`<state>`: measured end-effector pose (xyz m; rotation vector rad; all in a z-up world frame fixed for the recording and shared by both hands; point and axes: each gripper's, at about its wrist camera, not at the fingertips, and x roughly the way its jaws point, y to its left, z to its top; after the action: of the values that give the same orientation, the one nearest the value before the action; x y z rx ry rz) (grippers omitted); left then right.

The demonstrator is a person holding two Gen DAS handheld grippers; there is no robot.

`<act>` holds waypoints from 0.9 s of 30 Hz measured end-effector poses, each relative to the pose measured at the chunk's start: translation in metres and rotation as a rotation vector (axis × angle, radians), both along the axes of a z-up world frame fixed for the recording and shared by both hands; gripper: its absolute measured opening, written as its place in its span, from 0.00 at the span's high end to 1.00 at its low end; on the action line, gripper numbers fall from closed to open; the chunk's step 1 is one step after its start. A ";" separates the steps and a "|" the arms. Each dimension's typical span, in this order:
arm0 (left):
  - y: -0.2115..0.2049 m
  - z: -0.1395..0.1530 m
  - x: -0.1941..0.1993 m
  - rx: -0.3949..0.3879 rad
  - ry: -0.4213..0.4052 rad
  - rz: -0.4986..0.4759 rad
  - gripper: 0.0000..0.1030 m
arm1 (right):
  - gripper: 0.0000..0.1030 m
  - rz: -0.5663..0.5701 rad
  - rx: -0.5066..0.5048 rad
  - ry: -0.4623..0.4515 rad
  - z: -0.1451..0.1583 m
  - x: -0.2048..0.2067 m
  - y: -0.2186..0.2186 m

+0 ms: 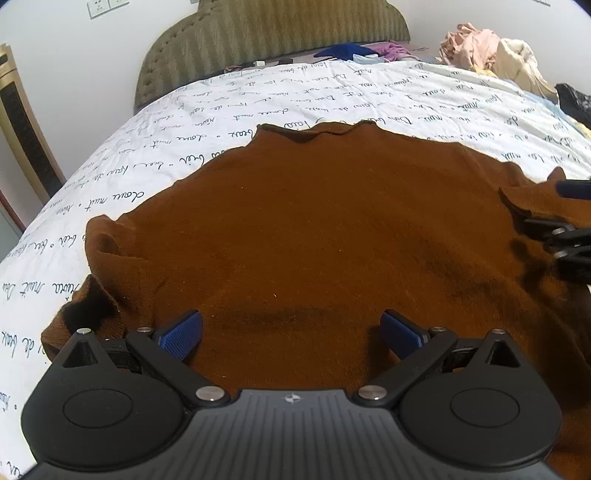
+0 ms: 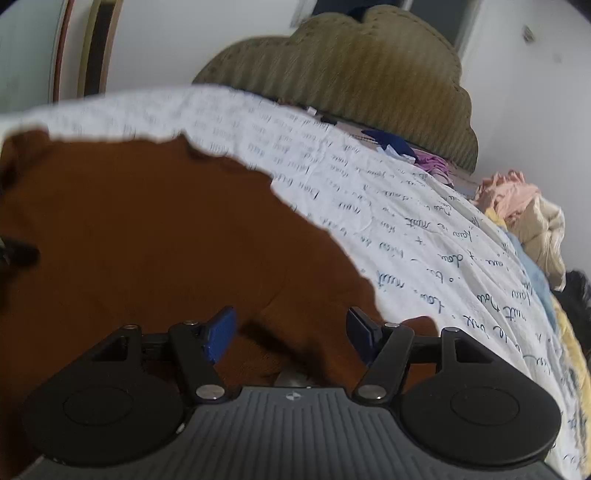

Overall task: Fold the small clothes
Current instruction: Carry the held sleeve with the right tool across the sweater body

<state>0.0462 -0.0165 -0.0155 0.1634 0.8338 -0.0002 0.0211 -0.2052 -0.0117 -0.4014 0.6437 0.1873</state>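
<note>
Lying spread across the printed bedsheet, the brown garment fills the space ahead of and under both pairs of fingers. The left gripper has its blue pads wide apart just above the cloth, holding nothing. The right gripper is likewise spread, with a bunched fold of garment between its fingers, not pinched. Beyond the fingertips stand a headboard and a clothes pile.

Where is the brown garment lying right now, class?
The brown garment lies spread on the white script-printed bedsheet, filling the middle of the left wrist view and the left of the right wrist view, under both open grippers, the headboard beyond.
</note>
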 end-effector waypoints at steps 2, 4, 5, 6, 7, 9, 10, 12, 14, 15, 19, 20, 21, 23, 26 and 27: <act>0.001 0.001 -0.001 0.005 -0.006 0.004 0.00 | 0.40 0.005 -0.032 -0.003 -0.009 0.009 0.008; 0.004 0.004 -0.002 0.001 -0.010 0.013 0.00 | 0.66 -0.011 -0.017 -0.009 -0.013 0.018 0.006; 0.006 0.004 -0.003 -0.002 -0.011 0.017 0.00 | 0.87 -0.034 0.032 -0.012 -0.009 0.022 0.000; 0.008 0.005 -0.003 -0.005 -0.013 0.022 0.00 | 0.94 -0.064 0.110 -0.018 -0.002 0.025 -0.009; 0.010 0.006 -0.003 -0.007 -0.014 0.028 0.00 | 0.94 -0.100 0.176 -0.034 0.005 0.026 -0.019; 0.014 0.006 -0.002 -0.011 -0.011 0.040 0.00 | 0.94 -0.166 0.224 -0.071 0.018 0.027 -0.035; 0.015 0.006 -0.001 -0.015 -0.008 0.043 0.00 | 0.94 -0.193 0.230 -0.080 0.022 0.027 -0.043; 0.017 0.006 0.000 -0.028 -0.007 0.044 0.00 | 0.94 -0.231 0.266 -0.090 0.031 0.027 -0.060; 0.017 0.007 -0.001 -0.033 -0.010 0.041 0.00 | 0.94 -0.263 0.312 -0.117 0.046 0.025 -0.076; 0.017 0.008 -0.001 -0.034 -0.014 0.038 0.00 | 0.94 -0.275 0.352 -0.133 0.055 0.023 -0.084; 0.015 0.010 -0.003 -0.028 -0.024 0.028 0.00 | 0.94 -0.264 0.492 -0.210 0.091 0.022 -0.098; 0.015 0.011 -0.004 -0.026 -0.027 0.028 0.00 | 0.94 -0.253 0.513 -0.228 0.099 0.023 -0.096; 0.016 0.012 -0.004 -0.025 -0.030 0.030 0.00 | 0.94 -0.241 0.533 -0.245 0.106 0.023 -0.093; 0.018 0.012 -0.004 -0.026 -0.033 0.038 0.00 | 0.94 -0.207 0.572 -0.258 0.114 0.025 -0.083; 0.023 0.012 -0.004 -0.031 -0.028 0.056 0.00 | 0.94 -0.169 0.603 -0.249 0.113 0.027 -0.065; 0.025 0.012 -0.004 -0.033 -0.026 0.060 0.00 | 0.94 -0.163 0.612 -0.245 0.110 0.028 -0.059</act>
<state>0.0420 0.0088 -0.0035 0.1069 0.8117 0.0448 0.0492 -0.2641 0.0986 0.2158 0.3490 0.1672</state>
